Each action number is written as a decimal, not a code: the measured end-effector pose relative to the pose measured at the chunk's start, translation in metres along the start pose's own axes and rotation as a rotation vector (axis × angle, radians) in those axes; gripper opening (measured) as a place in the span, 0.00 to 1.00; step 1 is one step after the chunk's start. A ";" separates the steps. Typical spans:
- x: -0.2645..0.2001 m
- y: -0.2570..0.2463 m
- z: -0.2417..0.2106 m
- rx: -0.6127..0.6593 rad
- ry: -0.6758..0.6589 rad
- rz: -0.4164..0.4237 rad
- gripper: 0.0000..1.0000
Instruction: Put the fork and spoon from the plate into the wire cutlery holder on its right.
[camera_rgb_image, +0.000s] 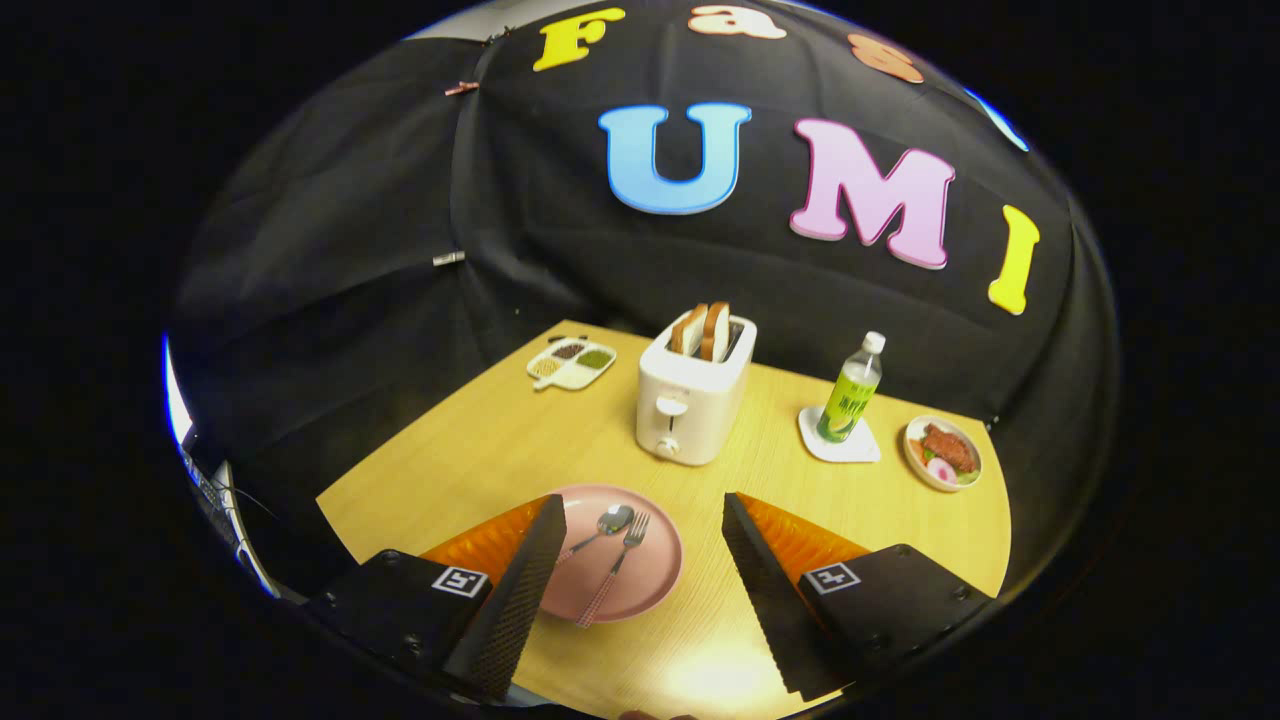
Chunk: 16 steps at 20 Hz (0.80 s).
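Between the released, wide-apart jaws, spoon and fork lie close together on the plate; a grab could catch both.

A silver spoon and fork, each with a checked handle, lie side by side on a round pink plate set on the wooden bench. The spoon lies left of the fork, both heads pointing away toward the far wall.
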<state>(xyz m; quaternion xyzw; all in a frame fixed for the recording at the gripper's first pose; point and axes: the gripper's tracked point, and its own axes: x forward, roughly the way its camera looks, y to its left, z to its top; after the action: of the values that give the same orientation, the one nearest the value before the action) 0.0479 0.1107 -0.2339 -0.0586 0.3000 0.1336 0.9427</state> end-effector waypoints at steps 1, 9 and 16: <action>0.011 0.003 -0.015 -0.005 0.048 0.004 0.98; 0.077 0.030 -0.112 -0.010 0.396 0.019 0.98; 0.108 0.032 -0.149 0.027 0.555 -0.004 0.80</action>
<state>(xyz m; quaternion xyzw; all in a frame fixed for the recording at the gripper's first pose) 0.0410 0.1367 -0.4186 -0.0810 0.5484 0.1066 0.8254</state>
